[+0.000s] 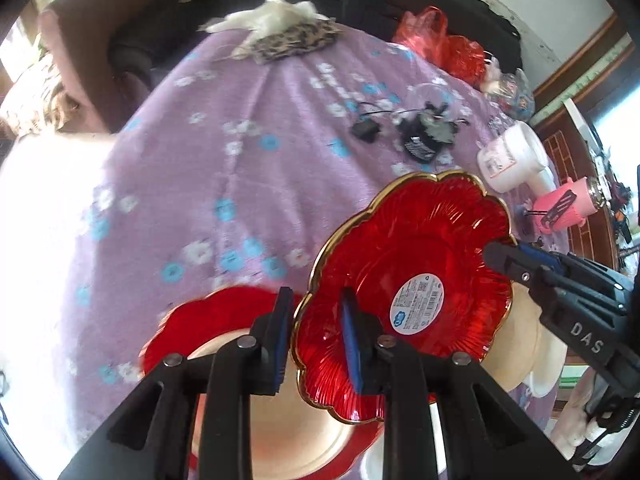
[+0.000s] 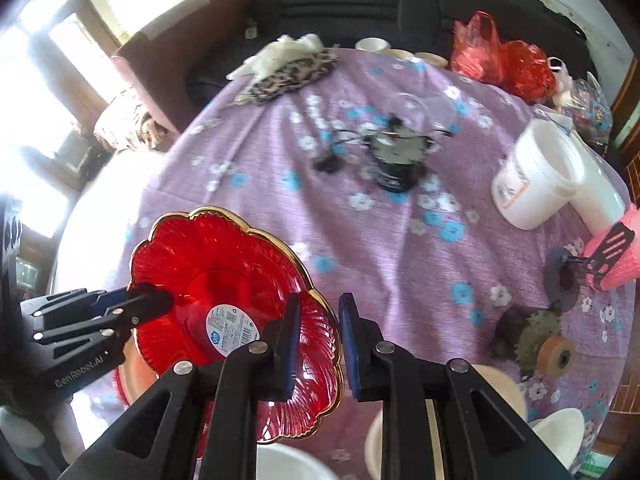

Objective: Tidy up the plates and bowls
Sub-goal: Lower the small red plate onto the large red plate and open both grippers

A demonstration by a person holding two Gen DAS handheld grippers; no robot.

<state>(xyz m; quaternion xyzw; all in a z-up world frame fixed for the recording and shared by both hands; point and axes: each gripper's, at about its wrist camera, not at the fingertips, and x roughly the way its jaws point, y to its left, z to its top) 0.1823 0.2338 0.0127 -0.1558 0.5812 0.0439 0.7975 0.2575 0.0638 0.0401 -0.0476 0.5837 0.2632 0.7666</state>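
A red translucent glass plate [image 1: 404,276] with a scalloped gold rim and a round white label at its centre is held tilted in the air above a round table covered in a purple floral cloth [image 1: 224,152]. Two handheld black grippers with blue pads hold it from opposite edges. The left gripper [image 1: 316,340] has its pads drawn close together, pinching the plate's rim on one side. The right gripper [image 2: 320,344] is likewise nearly closed on the opposite rim.

Directly under the lifted plate, on the cloth, lies a second red scalloped plate with a pale gold centre [image 1: 248,364]. Just beside the lifted plate sit cream-coloured bowls [image 2: 496,392]. Beyond the plate, toward the middle of the table, lies a small black device with trailing wires [image 2: 394,158]. Further off to the side of the plate lies a white plastic jug on its side [image 2: 538,174], with a pink knitted bottle cover [image 1: 564,206] next to it. At the table edge farthest from the plate are a red plastic bag [image 2: 500,58] and a leopard-print cloth [image 2: 288,74].
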